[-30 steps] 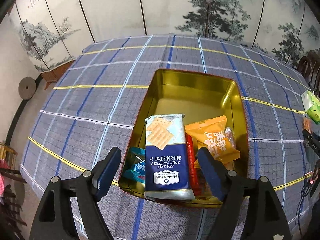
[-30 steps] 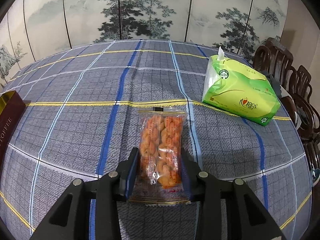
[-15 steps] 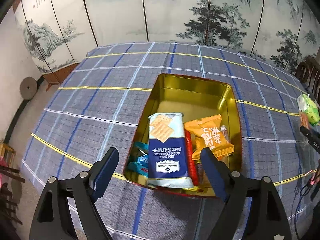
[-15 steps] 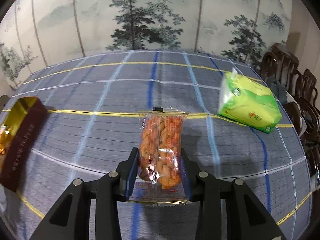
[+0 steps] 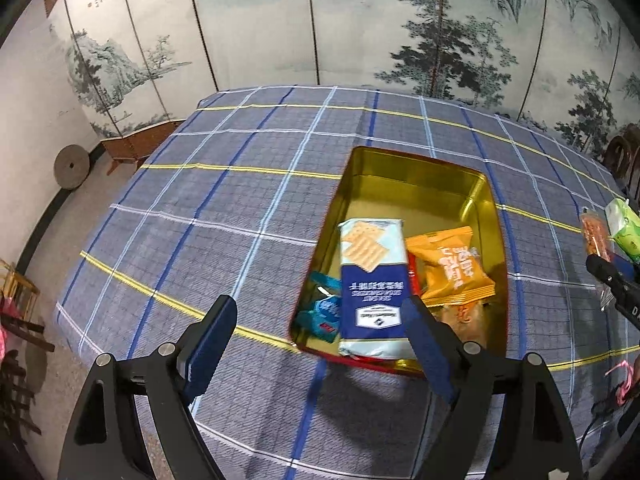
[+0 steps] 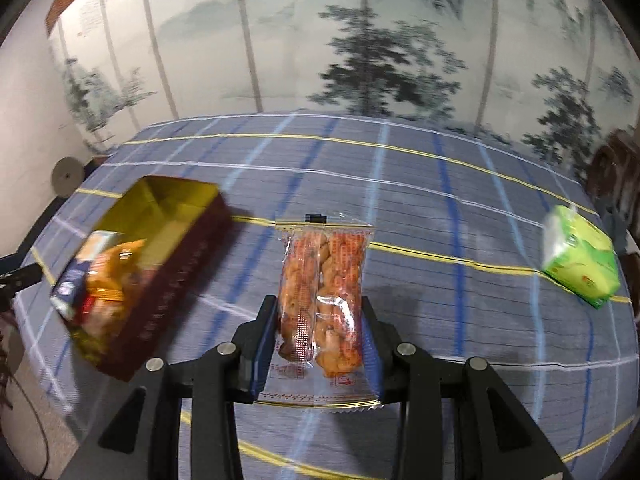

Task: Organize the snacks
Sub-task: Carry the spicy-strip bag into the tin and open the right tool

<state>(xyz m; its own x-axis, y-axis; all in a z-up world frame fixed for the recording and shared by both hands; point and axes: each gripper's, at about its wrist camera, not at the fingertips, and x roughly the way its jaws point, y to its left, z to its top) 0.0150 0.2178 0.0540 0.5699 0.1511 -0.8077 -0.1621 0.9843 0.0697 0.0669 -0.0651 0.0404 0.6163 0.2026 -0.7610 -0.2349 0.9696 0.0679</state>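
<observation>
A gold-lined tin [image 5: 416, 178] with dark red walls sits on the checked tablecloth. Inside lie a blue soda cracker pack [image 5: 374, 280], an orange snack bag [image 5: 452, 266] and a small blue packet [image 5: 322, 314]. My left gripper [image 5: 320, 336] hangs open over the tin's near end, nothing between its pads. My right gripper [image 6: 320, 336] is shut on a clear pack of fried dough twists [image 6: 322, 288], held in the air to the right of the tin [image 6: 176, 280]. The same pack [image 5: 594, 236] shows at the right edge of the left wrist view.
A green tissue pack [image 6: 580, 268] lies at the table's right side, also seen as the tissue pack [image 5: 624, 228] from the left. A painted folding screen [image 5: 360, 32] stands behind the table. Wooden chairs [image 6: 612, 176] sit at the far right, a round stone [image 5: 72, 166] on the floor left.
My right gripper has lifted the dough twist pack off the cloth and swung left, bringing the tin into its view. My left gripper has backed away from the tin a little, still wide.
</observation>
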